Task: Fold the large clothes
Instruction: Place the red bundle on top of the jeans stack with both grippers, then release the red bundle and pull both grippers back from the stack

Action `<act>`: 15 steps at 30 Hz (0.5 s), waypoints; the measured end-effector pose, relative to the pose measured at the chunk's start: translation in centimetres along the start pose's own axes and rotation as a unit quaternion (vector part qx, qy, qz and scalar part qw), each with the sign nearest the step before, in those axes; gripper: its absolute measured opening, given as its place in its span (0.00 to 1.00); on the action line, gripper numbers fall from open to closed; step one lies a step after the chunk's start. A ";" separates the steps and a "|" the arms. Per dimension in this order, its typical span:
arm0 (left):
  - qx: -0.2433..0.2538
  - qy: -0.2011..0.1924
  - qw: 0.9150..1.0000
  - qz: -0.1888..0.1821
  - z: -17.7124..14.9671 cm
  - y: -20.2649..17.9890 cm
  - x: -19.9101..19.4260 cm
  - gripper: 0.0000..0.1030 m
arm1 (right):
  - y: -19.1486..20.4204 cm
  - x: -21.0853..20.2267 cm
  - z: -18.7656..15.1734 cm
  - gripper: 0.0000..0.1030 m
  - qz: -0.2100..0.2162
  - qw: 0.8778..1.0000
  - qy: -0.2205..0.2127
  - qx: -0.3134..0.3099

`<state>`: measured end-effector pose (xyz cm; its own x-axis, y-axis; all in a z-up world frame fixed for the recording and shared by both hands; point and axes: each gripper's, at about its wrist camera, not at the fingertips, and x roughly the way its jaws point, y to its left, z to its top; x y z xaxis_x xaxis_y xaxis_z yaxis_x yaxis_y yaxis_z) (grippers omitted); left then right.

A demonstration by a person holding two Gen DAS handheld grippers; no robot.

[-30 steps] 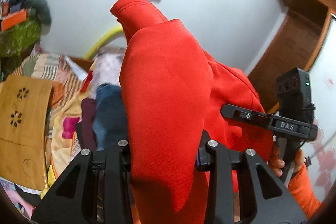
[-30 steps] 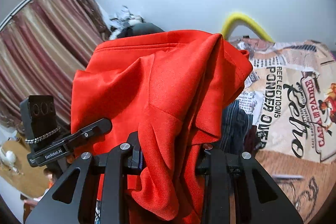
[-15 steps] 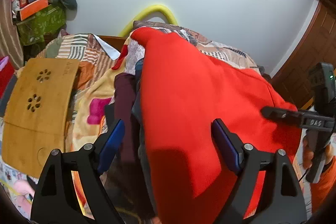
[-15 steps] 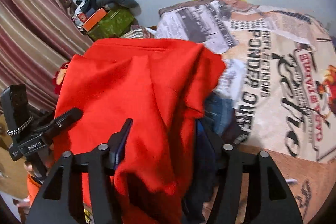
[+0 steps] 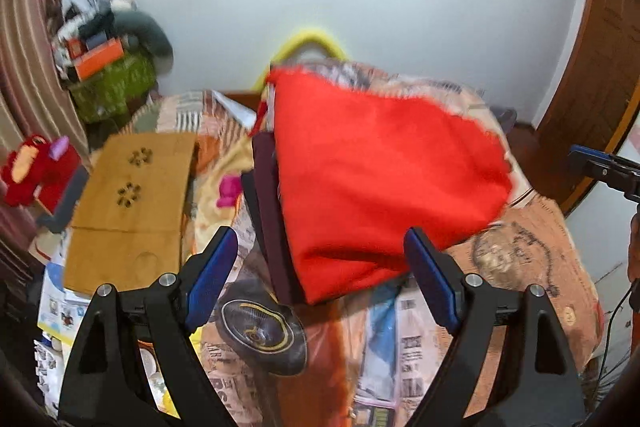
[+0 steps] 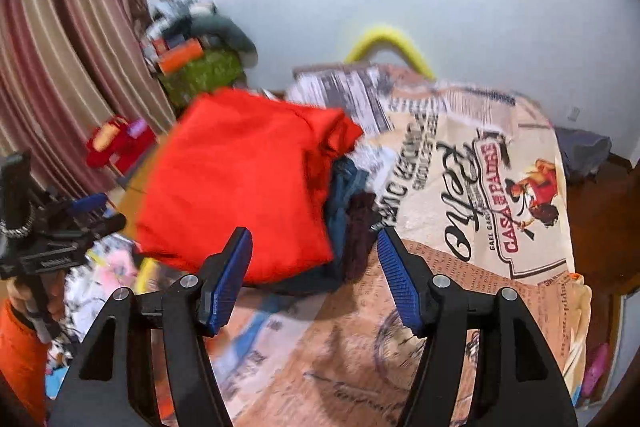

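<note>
A folded red garment lies on top of a pile of dark folded clothes on the bed; it also shows in the right wrist view, with blue and maroon clothes under it. My left gripper is open and empty, just in front of the pile. My right gripper is open and empty, also just short of the pile. Neither touches the garment.
The bed has a printed newspaper-pattern cover. A wooden lap table and a red plush toy sit to the left. A dark round patterned item lies near the bed's front. A yellow tube arcs at the headboard.
Both grippers were shut on the red garment a second ago. They opened, dropped it onto the pile and pulled back from it.
</note>
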<state>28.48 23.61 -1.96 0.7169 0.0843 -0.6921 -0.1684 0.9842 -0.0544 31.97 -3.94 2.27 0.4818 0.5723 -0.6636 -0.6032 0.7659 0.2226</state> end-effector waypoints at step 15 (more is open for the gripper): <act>0.035 -0.286 0.957 0.029 -5.9 -8.5 -23.7 0.82 | 11.0 -18.6 -6.5 0.59 0.013 0.963 -0.255 -0.087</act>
<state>8.98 12.30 10.65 0.9642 0.1902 -0.1847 -0.1872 0.9817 0.0335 12.25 -8.03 12.42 0.6878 0.6939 -0.2132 -0.6952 0.7142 0.0816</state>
